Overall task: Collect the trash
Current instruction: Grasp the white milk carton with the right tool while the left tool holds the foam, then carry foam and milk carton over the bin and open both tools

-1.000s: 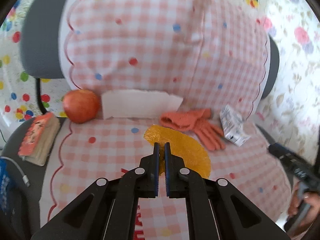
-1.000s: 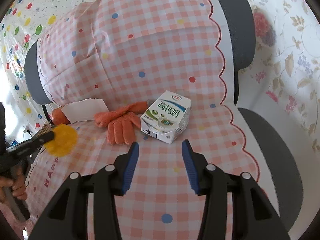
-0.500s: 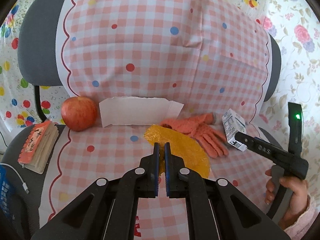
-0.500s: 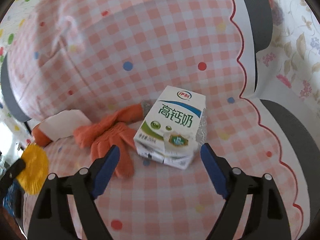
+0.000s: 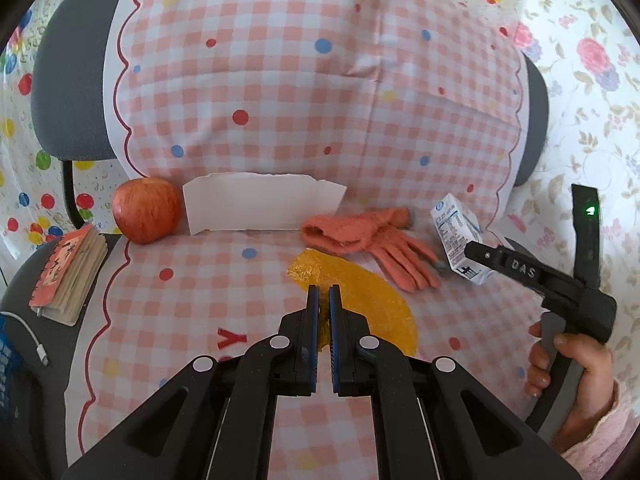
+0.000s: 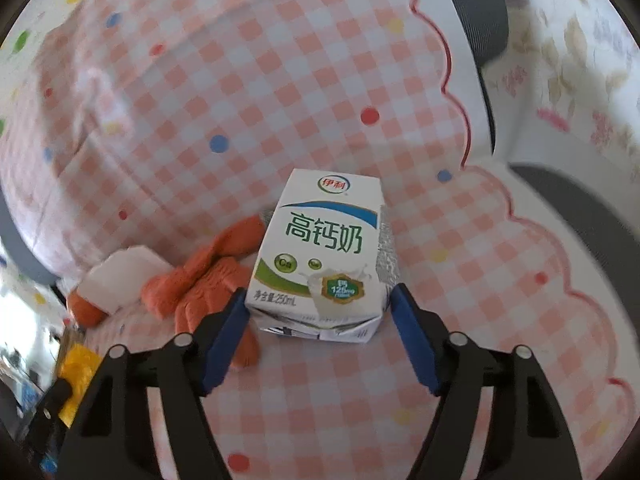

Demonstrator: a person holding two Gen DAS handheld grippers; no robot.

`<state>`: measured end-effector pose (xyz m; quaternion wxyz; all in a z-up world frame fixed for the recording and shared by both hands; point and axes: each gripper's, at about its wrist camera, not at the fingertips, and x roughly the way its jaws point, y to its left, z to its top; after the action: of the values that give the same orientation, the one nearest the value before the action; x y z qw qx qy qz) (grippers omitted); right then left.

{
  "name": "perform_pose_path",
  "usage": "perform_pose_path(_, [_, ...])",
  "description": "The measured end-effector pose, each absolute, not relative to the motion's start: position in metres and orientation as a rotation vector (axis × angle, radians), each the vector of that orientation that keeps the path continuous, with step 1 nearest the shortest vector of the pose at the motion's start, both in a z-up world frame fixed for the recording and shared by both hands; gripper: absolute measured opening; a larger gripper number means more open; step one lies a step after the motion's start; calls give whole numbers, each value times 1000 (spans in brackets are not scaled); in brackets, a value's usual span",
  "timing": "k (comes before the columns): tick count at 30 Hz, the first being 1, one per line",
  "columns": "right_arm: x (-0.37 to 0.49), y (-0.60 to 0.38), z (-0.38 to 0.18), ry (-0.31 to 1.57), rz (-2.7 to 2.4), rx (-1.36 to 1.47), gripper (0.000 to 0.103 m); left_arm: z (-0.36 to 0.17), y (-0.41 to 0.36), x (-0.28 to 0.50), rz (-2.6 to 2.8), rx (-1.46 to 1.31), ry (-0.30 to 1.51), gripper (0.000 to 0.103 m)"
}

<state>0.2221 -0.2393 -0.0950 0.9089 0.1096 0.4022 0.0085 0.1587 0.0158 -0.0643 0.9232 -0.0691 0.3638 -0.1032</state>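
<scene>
My left gripper (image 5: pixel 324 292) is shut on a thin yellow-orange wrapper (image 5: pixel 360 296), which hangs out to the right over the chair seat. A white milk carton (image 6: pixel 320 248) with green lettering lies on the seat, next to the glove. My right gripper (image 6: pixel 318 294) straddles the carton's near end and its jaws are closing. The blue pads (image 6: pixel 224 332) stand close at both sides, and a thin gap still shows on the right. In the left wrist view the right gripper (image 5: pixel 480 254) reaches the carton (image 5: pixel 456 228) from the right. A torn white paper (image 5: pixel 260 204) leans on the backrest.
A pink gingham cloth (image 5: pixel 280 100) covers the grey chair. An orange glove (image 5: pixel 372 236) lies left of the carton. A red apple (image 5: pixel 146 210) sits at the seat's back left, and a notebook (image 5: pixel 70 276) and a white cable (image 5: pixel 32 340) lie at the left edge. A person's hand (image 5: pixel 568 360) holds the right gripper's handle.
The right gripper moved in on the milk carton, opened wide, then began closing around its near end. The left gripper kept still, holding the wrapper.
</scene>
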Motion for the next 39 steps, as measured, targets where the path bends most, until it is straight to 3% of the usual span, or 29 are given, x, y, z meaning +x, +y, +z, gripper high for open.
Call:
perform_pose_path(22, [-15,-295,-5,647,6,78,68,-11,-87,6,-502,-59,528,5])
perform_pose_path(39, [-165,-349,-36,676,-221,73,68,-56,-179,-90,-755,9,595,5])
